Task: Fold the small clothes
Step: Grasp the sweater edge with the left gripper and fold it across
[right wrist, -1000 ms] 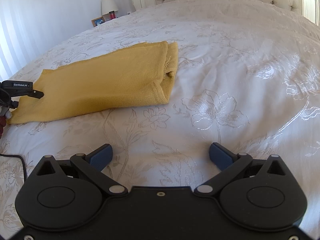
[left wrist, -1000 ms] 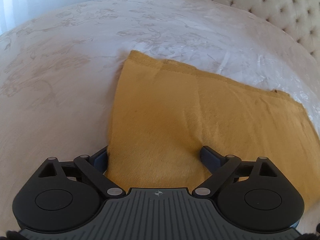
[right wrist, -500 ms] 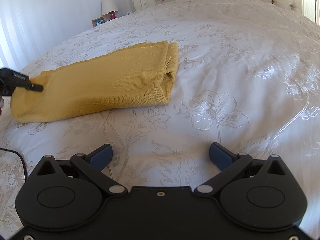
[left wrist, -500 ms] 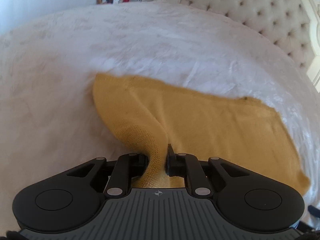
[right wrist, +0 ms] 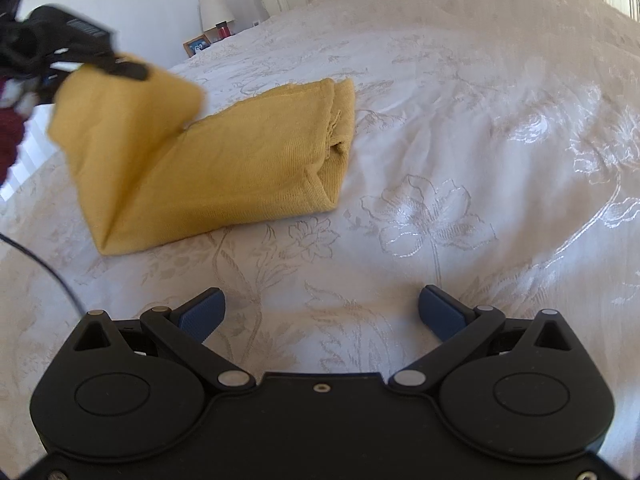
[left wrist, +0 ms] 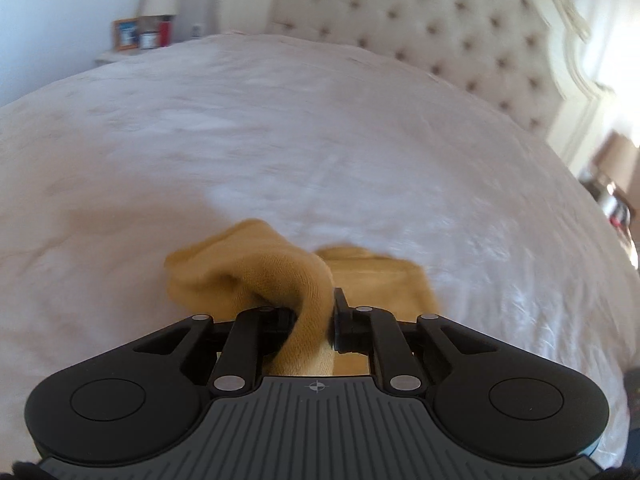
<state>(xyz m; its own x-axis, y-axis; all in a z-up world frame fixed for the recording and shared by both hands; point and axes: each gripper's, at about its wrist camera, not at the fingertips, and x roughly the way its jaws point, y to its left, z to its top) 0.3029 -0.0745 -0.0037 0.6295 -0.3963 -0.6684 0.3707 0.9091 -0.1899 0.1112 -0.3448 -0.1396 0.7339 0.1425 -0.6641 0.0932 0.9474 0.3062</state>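
Observation:
A mustard-yellow knit garment (right wrist: 240, 168) lies folded lengthwise on the white bedspread (right wrist: 460, 140). My left gripper (left wrist: 314, 316) is shut on the garment's left end (left wrist: 296, 280) and holds it lifted off the bed; in the right wrist view the left gripper (right wrist: 120, 66) shows at the upper left with the raised cloth hanging from it. The garment's right end, with a ribbed hem, rests flat on the bed. My right gripper (right wrist: 320, 312) is open and empty, low over the bedspread in front of the garment.
A tufted headboard (left wrist: 440, 40) stands at the far end of the bed. A nightstand with a lamp (right wrist: 216, 6), a picture frame and a red cup sits beside it. A black cable (right wrist: 44, 268) runs across the bed at the left.
My left gripper closed on the garment's left end and has lifted it up and toward the right, over the rest of the cloth. My right gripper has stayed open and still.

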